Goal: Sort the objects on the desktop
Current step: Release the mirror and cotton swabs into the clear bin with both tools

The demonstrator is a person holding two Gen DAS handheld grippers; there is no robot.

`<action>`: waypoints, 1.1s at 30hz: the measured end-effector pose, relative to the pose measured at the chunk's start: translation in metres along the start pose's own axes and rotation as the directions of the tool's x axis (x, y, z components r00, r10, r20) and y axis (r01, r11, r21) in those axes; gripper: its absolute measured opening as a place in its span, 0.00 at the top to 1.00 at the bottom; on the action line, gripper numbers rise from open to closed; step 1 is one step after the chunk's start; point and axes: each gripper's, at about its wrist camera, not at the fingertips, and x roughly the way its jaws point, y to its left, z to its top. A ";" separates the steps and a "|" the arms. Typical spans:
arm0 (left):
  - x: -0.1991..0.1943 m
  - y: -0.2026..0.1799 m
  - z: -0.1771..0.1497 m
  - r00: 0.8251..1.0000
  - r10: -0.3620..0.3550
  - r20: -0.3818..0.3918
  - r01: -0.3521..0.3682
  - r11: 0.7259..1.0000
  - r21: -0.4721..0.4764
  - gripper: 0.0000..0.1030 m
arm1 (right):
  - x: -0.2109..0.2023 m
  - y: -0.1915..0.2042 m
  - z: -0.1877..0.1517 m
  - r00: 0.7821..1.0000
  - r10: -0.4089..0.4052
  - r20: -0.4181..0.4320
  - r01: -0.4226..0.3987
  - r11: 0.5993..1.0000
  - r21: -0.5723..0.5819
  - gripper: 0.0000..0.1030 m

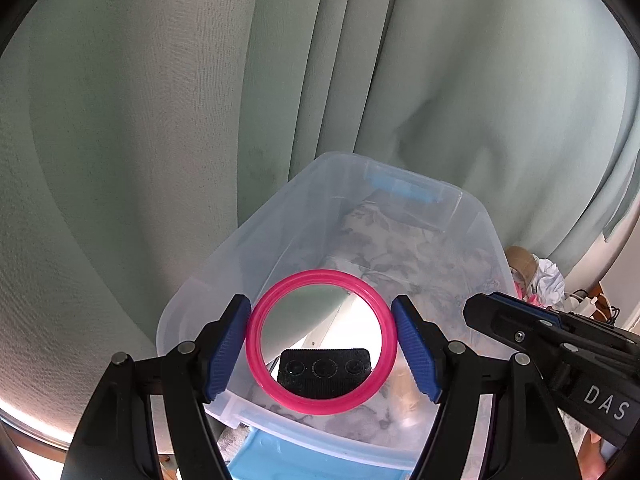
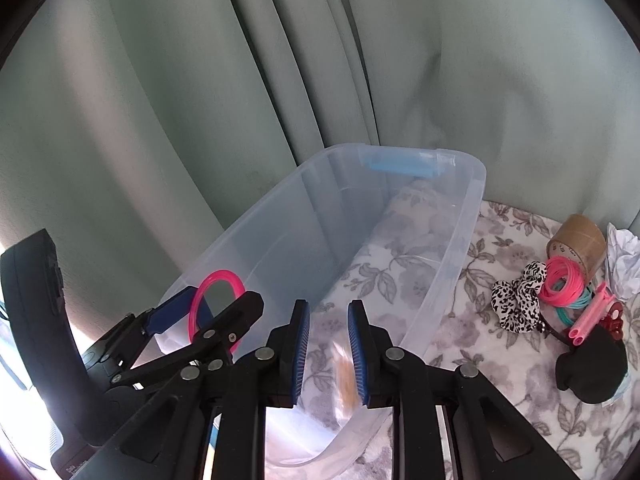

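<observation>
A round mirror with a pink rim sits between the blue pads of my left gripper, which is shut on it above the near end of a clear plastic bin. The right wrist view shows that left gripper with the mirror at the bin's near left corner. My right gripper hangs over the bin's near end with its jaws close together and a narrow gap between them. A blurred tan thing shows low in that gap. I cannot tell whether it is held. The right gripper also shows at the right in the left wrist view.
On the floral cloth right of the bin lie a brown tape roll, a leopard-print scrunchie, pink hair bands, a black object and crumpled white paper. A green curtain hangs behind. A blue lid lies under the bin's near end.
</observation>
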 end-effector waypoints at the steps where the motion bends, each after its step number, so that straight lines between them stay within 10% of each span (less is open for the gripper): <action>1: -0.003 0.007 -0.002 1.000 0.002 0.000 -0.002 1.000 -0.001 0.29 | 0.001 0.000 0.000 1.000 -0.001 0.000 0.001 1.000 -0.002 0.78; 12: -0.012 0.016 -0.007 1.000 -0.007 -0.001 0.007 1.000 -0.015 0.28 | -0.004 0.007 0.002 1.000 -0.009 -0.001 0.009 1.000 -0.017 0.77; 33: -0.028 0.017 -0.009 1.000 -0.002 0.012 0.002 0.998 -0.061 0.28 | -0.034 0.013 -0.001 0.998 0.000 0.060 0.002 1.000 -0.024 0.46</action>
